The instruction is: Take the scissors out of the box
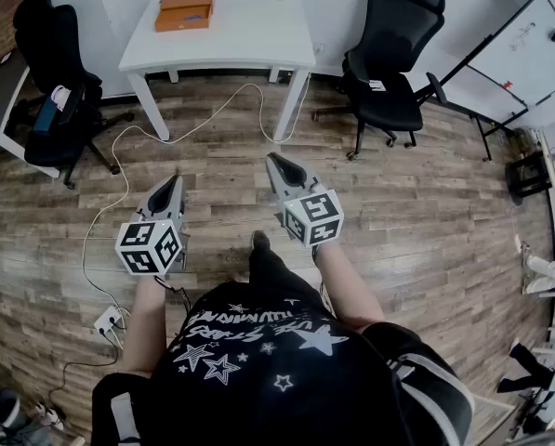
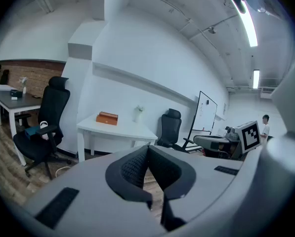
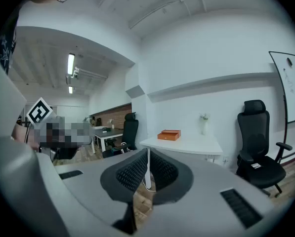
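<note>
While the person stands on the wooden floor (image 1: 426, 203), both grippers are held out at the centre of the head view, well apart from the white bench (image 1: 258, 40).

Left gripper (image 1: 172, 181): jaws together at the tips, nothing between them. In its own view only floor shows through the gap behind the pads.

Right gripper (image 1: 275, 160): same condition, with the tips meeting and the jaws empty. A bench leg shows through the gap lower down.

The orange box (image 1: 185, 11) lies flat on the bench at the upper left of the head view, near the bench's far left corner, lid down. The scissors cannot be seen in any view. Both gripper views face the bench. In the left gripper view a small white vase (image 2: 137, 114) stands just right of the box.

Surroundings: a black office chair (image 1: 59, 82) at the left edge of the head view and a second black chair (image 1: 393, 54) right of the bench. A whiteboard (image 1: 523, 59) is at the upper right. A white cable (image 1: 119, 184) runs across the floor from under the bench to a power strip (image 1: 107, 321) at the lower left.
</note>
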